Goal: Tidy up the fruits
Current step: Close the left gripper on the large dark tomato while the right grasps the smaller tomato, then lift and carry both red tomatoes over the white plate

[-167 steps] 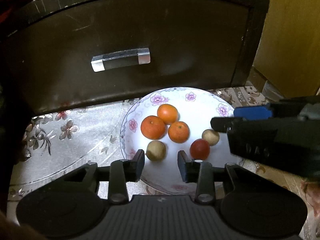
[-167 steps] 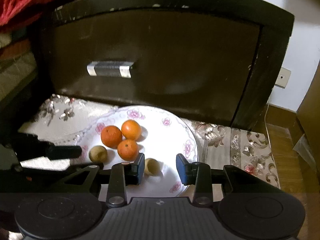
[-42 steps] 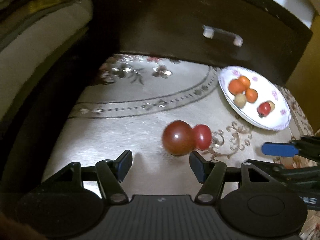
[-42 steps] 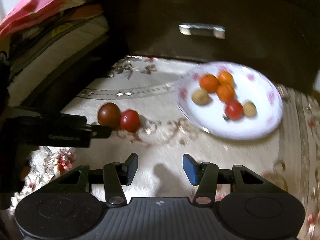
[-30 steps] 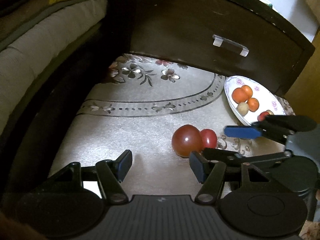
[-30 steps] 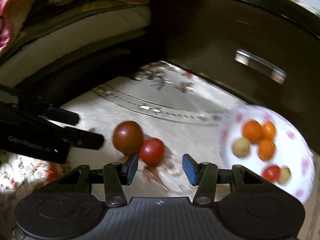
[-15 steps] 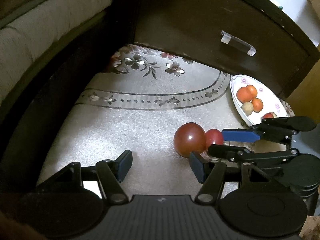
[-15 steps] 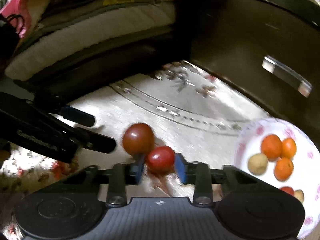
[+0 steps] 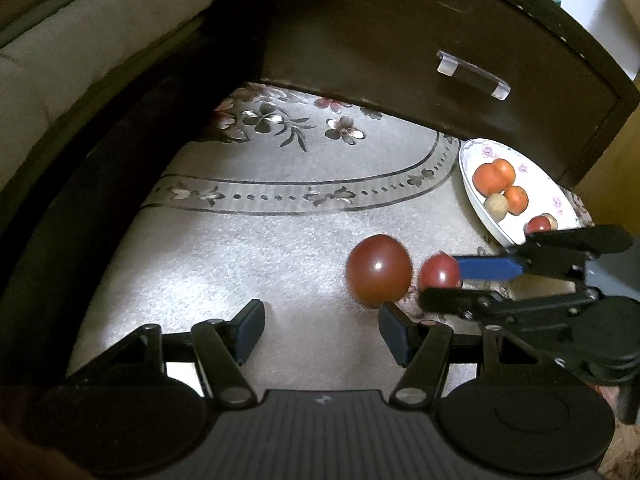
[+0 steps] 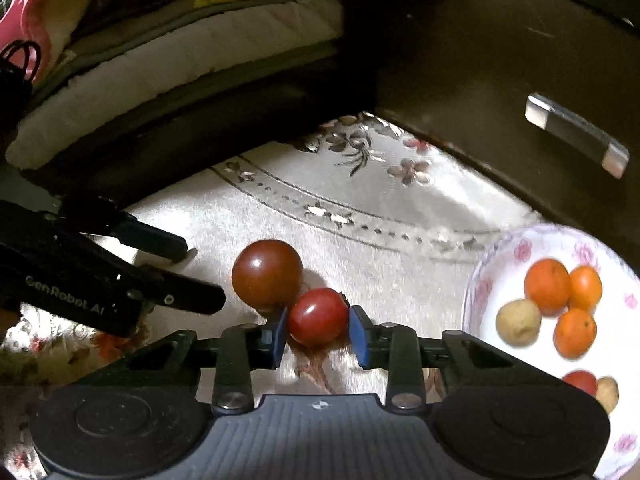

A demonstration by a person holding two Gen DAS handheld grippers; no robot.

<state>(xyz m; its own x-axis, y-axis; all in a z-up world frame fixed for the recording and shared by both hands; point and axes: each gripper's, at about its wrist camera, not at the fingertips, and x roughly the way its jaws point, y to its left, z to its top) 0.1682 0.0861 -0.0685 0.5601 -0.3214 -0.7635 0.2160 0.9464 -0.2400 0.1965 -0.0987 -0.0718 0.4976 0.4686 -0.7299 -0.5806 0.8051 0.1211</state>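
Observation:
Two tomatoes lie side by side on the patterned cloth: a large dark red one (image 9: pixel 378 270) (image 10: pixel 267 273) and a smaller bright red one (image 9: pixel 439 271) (image 10: pixel 318 316). My right gripper (image 10: pixel 318 332) (image 9: pixel 456 284) is shut on the small red tomato, a pad on each side. My left gripper (image 9: pixel 320 330) is open and empty, just in front of the dark tomato, its right pad near that fruit. A white floral plate (image 9: pixel 472 196) (image 10: pixel 480 280) to the right holds three oranges, two pale brown fruits and a small red tomato.
A dark wooden drawer front with a clear handle (image 9: pixel 472 80) (image 10: pixel 576 140) stands behind the cloth and plate. A dark frame and cushions (image 10: pixel 160 60) run along the left. A wooden panel (image 9: pixel 616 160) stands at the far right.
My right gripper has moved left from the plate to the two tomatoes and closed around the small red one. My left gripper has stayed open near the dark tomato.

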